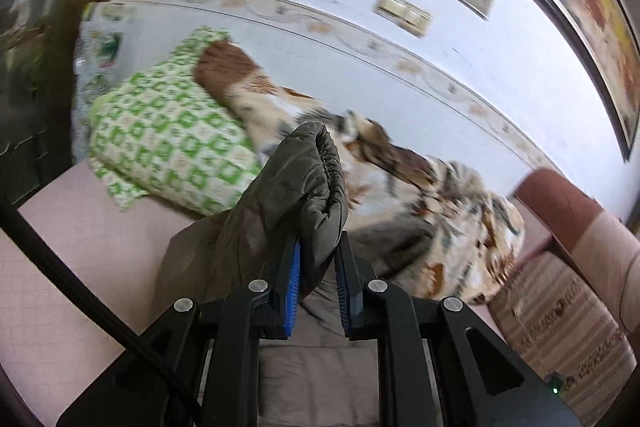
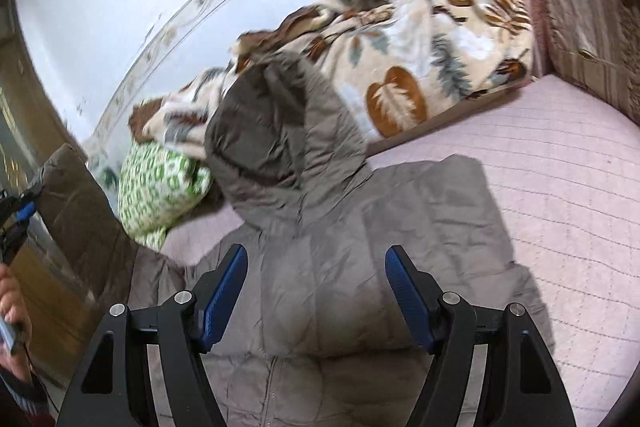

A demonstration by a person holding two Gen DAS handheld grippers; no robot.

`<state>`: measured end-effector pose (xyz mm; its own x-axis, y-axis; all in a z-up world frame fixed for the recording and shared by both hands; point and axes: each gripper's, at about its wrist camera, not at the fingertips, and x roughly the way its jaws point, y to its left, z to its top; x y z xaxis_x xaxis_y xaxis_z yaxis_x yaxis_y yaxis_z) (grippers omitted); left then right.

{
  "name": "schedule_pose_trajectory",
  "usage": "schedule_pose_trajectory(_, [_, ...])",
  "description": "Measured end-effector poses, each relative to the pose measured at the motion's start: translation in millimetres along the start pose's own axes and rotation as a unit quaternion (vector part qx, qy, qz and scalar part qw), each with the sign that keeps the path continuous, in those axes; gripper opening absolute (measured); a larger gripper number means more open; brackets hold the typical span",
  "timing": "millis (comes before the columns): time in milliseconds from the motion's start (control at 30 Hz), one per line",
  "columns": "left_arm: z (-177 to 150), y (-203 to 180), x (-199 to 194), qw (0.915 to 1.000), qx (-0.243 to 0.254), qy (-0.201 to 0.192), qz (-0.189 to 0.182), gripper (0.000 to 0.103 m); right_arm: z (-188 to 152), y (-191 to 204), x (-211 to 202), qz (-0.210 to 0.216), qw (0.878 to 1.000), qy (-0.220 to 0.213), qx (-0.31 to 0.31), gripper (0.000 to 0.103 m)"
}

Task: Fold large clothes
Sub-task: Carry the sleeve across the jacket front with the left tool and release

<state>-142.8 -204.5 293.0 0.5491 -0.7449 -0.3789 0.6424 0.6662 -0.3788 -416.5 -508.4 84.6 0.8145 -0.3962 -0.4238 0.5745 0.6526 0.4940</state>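
Pinching the elastic cuff [image 1: 326, 163] in our left tool [image 1: 318, 263], jaws clamped shut on it, we hold one sleeve of the grey puffer jacket [image 2: 320, 267] lifted off the bed [image 2: 560, 187]. Our right tool [image 2: 316, 267] hangs open and empty over the jacket's chest. Soft, light and slippery, it should grip best at cuffs and hems; its hood [image 2: 280, 123] lies toward the patterned blanket [image 2: 440, 39] at the bed's far edge.

Grey-brown hooded puffer jacket [image 2: 340, 267] lies flat on bed, one sleeve [image 2: 84, 211] lifted.
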Motion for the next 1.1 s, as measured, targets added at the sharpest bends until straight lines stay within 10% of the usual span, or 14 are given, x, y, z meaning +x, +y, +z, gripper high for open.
schedule_pose_trajectory(400, [-116,-131,87,0.9893,0.060,0.123,-0.051,0.015,19,-48,-29,-0.008,0.999,-0.017,0.046,0.076])
schedule_pose_trajectory(833, [-278,-182,175,0.9403,0.131,0.313,-0.021,0.032,27,-64,-41,-0.004,0.997,-0.018,0.071,0.076])
schedule_pose_trajectory(1100, [-225,-152,74,0.9613,0.157,0.225,0.017,0.061,23,-73,-36,0.009,0.995,-0.003,0.096,0.076])
